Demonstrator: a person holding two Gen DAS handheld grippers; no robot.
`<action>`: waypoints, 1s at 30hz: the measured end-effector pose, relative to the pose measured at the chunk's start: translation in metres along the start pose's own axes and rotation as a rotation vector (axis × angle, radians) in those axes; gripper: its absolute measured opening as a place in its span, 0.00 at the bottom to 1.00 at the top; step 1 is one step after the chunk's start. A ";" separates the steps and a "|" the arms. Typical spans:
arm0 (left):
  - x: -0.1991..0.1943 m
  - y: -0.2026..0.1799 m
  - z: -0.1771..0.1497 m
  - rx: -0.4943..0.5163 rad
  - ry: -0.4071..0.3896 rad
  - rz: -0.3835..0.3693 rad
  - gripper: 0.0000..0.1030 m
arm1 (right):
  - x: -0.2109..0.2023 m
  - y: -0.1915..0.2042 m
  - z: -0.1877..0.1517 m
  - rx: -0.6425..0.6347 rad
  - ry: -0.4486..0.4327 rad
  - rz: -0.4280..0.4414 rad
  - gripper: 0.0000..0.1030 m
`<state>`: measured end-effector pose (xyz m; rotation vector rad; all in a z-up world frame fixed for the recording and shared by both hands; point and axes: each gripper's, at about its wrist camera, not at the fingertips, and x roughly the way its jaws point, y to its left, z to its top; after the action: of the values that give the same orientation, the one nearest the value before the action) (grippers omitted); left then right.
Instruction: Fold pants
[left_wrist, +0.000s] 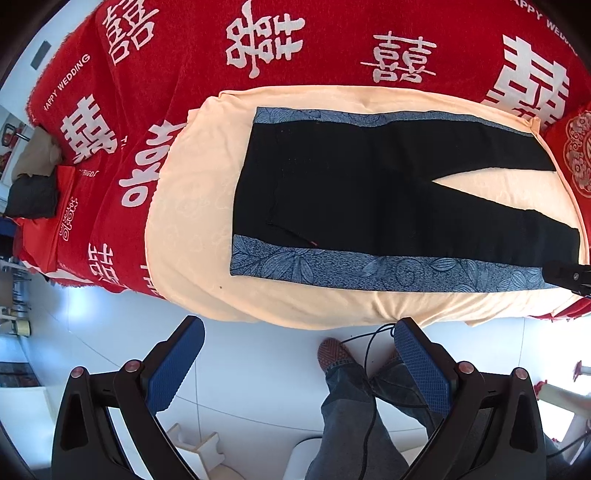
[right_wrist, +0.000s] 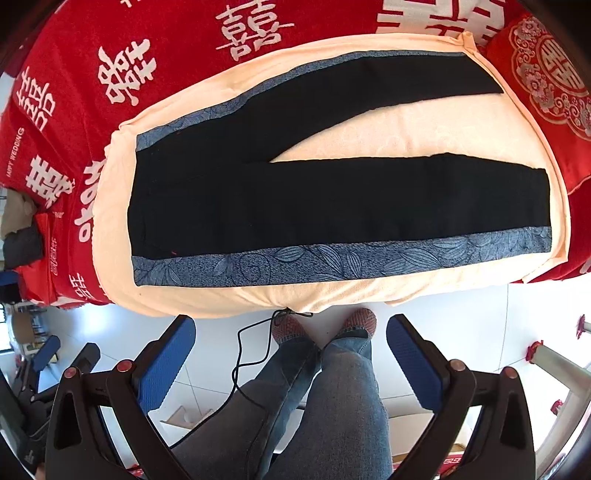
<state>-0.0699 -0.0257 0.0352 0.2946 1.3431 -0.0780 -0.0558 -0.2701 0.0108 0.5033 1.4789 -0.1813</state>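
Observation:
Black pants (left_wrist: 362, 192) with blue-grey patterned side stripes lie flat and spread on a peach cloth (left_wrist: 192, 236) over a red bed. The waist is to the left and the two legs run apart to the right. The pants also show in the right wrist view (right_wrist: 295, 206) on the same cloth (right_wrist: 388, 136). My left gripper (left_wrist: 299, 328) is open and empty, held above the floor short of the bed's near edge. My right gripper (right_wrist: 291, 326) is open and empty too, also short of the near edge. The right gripper's tip shows in the left wrist view (left_wrist: 569, 275) at the right edge.
A red blanket (left_wrist: 177, 74) with white characters covers the bed. A red embroidered pillow (right_wrist: 546, 74) lies past the leg ends. The person's legs and slippers (right_wrist: 288, 328) stand on the white floor with a black cable (right_wrist: 251, 350). Dark clothes (left_wrist: 33, 195) lie at the far left.

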 end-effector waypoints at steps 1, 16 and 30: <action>0.003 0.004 0.000 -0.002 0.003 -0.005 1.00 | 0.002 0.003 0.001 -0.007 -0.006 -0.010 1.00; 0.091 0.015 0.015 -0.010 0.128 -0.065 1.00 | 0.062 0.018 0.005 0.049 0.038 -0.032 1.00; 0.165 0.010 0.015 -0.030 0.163 -0.066 1.00 | 0.131 0.019 0.009 0.015 0.046 -0.006 1.00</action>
<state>-0.0154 -0.0014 -0.1194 0.2355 1.5145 -0.0908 -0.0268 -0.2326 -0.1132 0.5181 1.5249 -0.1867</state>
